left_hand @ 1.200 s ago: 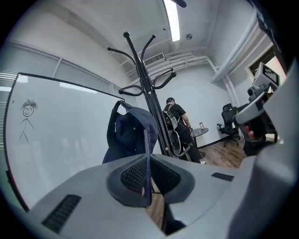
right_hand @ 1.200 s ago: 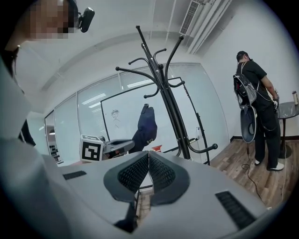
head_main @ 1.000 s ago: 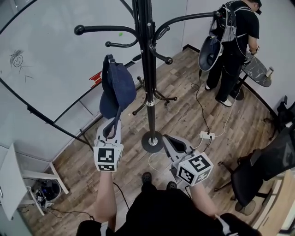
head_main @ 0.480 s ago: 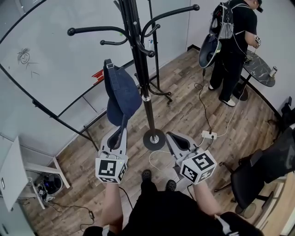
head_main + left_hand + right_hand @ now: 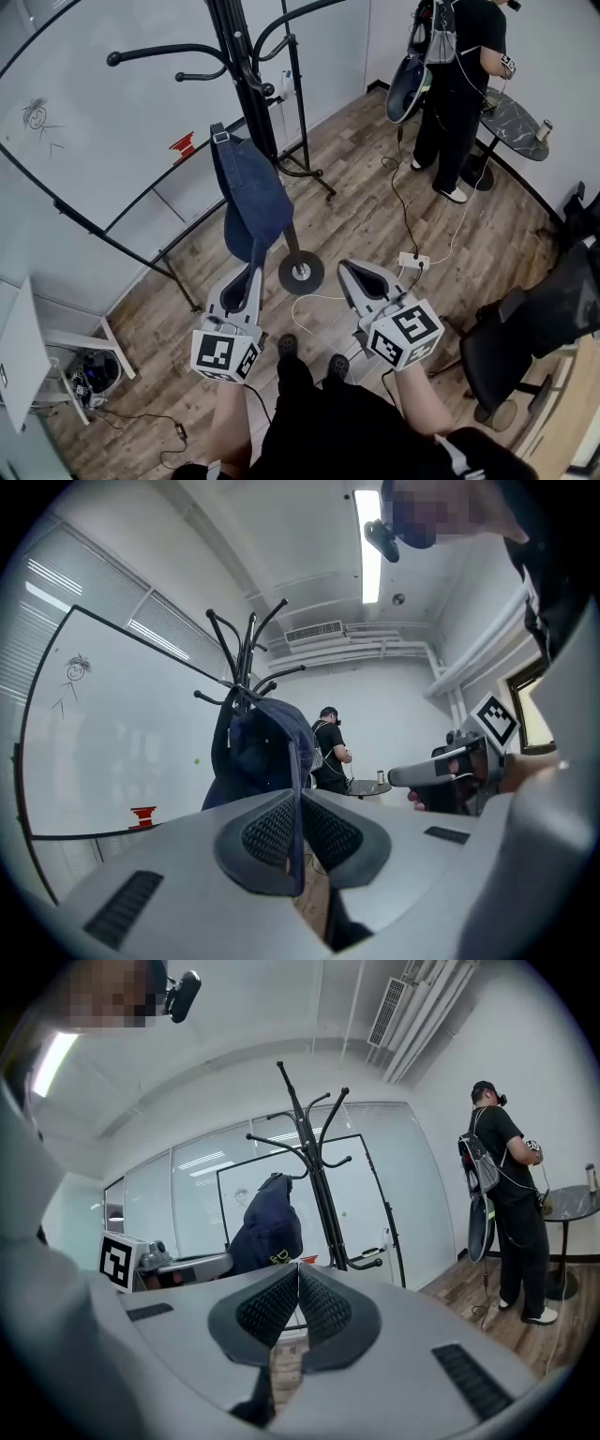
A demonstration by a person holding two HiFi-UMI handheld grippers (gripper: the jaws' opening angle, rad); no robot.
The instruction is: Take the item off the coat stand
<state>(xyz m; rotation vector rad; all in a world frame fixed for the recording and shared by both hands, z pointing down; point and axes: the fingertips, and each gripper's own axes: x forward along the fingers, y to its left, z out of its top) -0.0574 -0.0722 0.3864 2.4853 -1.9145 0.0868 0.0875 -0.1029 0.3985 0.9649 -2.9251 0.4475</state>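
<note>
A navy cap [image 5: 251, 202] hangs in the air, clear of the black coat stand [image 5: 246, 89], whose hooks are up and to its left. My left gripper [image 5: 253, 272] is shut on the cap's brim from below. In the left gripper view the brim's thin edge [image 5: 296, 808] is pinched between the pads, with the cap's crown [image 5: 267, 747] above. My right gripper [image 5: 350, 271] is level with the left one, to the right of the stand's round base [image 5: 301, 272], shut and empty. In the right gripper view, the cap [image 5: 270, 1227] and stand [image 5: 319, 1176] lie ahead of the right gripper [image 5: 298, 1274].
A whiteboard [image 5: 94, 122] on a wheeled frame stands to the left. A person [image 5: 459, 75] stands at a small round table [image 5: 511, 122] at the back right. A black office chair [image 5: 548, 323] is at the right. A power strip [image 5: 412, 260] and cables lie on the wood floor.
The left gripper has carried the cap away from the stand's hooks, towards me and to the right. The stand has shifted up and left in the head view. Both grippers sit lower in frame.
</note>
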